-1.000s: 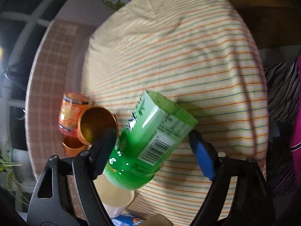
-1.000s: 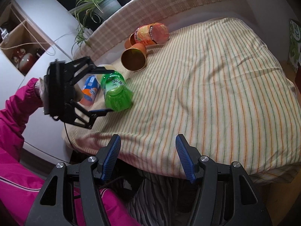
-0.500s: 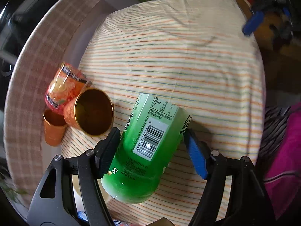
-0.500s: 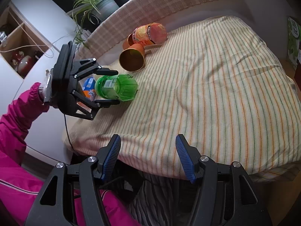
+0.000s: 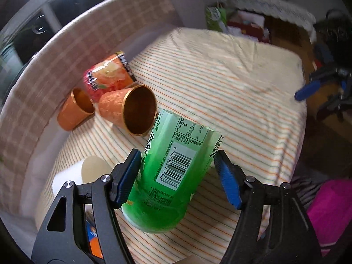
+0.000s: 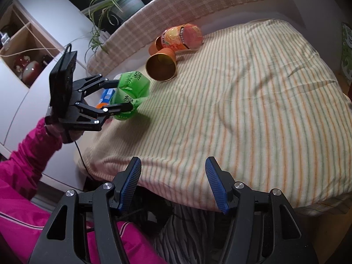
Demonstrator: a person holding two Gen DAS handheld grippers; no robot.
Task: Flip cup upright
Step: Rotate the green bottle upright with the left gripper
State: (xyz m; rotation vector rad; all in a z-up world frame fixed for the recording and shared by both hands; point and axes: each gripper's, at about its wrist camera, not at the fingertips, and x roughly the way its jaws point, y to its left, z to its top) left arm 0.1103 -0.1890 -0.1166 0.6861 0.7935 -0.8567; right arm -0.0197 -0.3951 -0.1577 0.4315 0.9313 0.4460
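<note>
Green cup [image 5: 171,171]: clamped between left gripper [image 5: 178,173] jaws, frame centre, long axis tilted forward; right gripper [image 6: 172,184] apart, empty.

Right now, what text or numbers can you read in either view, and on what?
"6 925303 721367": barcode digits, last ones uncertain, on the green cup held in the left gripper.
Green cup's table print and large Chinese characters: too blurred.
Orange-pink fruit cup label: unreadable.
Blue-orange packet: unreadable.
</note>
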